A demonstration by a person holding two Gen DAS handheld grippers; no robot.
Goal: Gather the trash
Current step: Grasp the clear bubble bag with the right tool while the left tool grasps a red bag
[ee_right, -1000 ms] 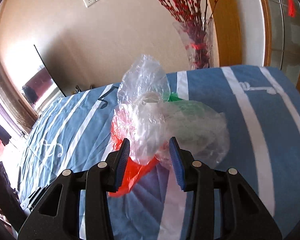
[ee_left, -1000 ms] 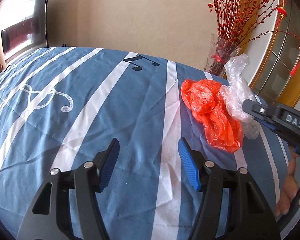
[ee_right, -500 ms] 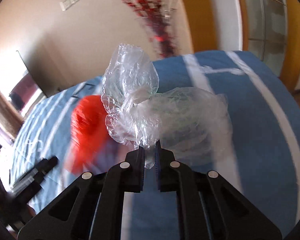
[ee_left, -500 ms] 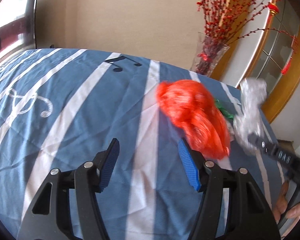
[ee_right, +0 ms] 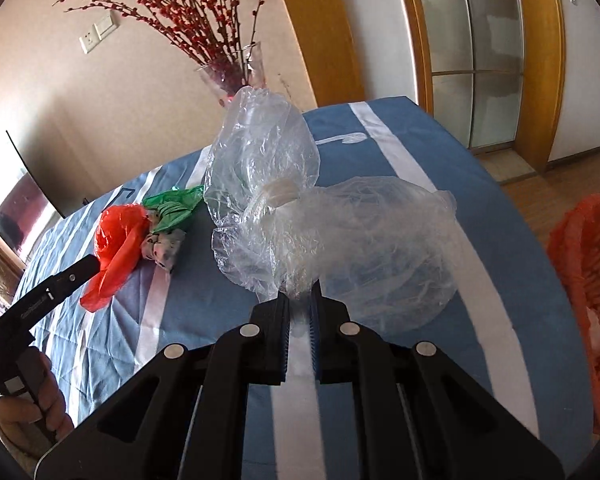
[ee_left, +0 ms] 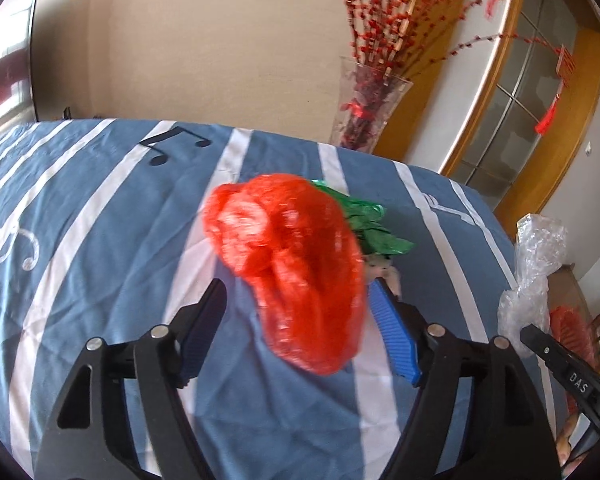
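Blue striped bedding (ee_left: 100, 240) fills the room. From the left gripper (ee_left: 296, 332), jaws spread wide, the red bag (ee_left: 296, 264) lies at twelve o'clock: light, slippery, best pinched at a bunched fold. Right gripper (ee_right: 300, 320) pinches the clear bag (ee_right: 340, 232).

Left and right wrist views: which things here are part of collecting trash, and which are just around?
Job:
clear plastic bag, shut in the right tongs
red plastic bag, between the open left tongs
green plastic bag
crumpled grey wad
orange basket

Around:
vase of red branches
striped blue cloth
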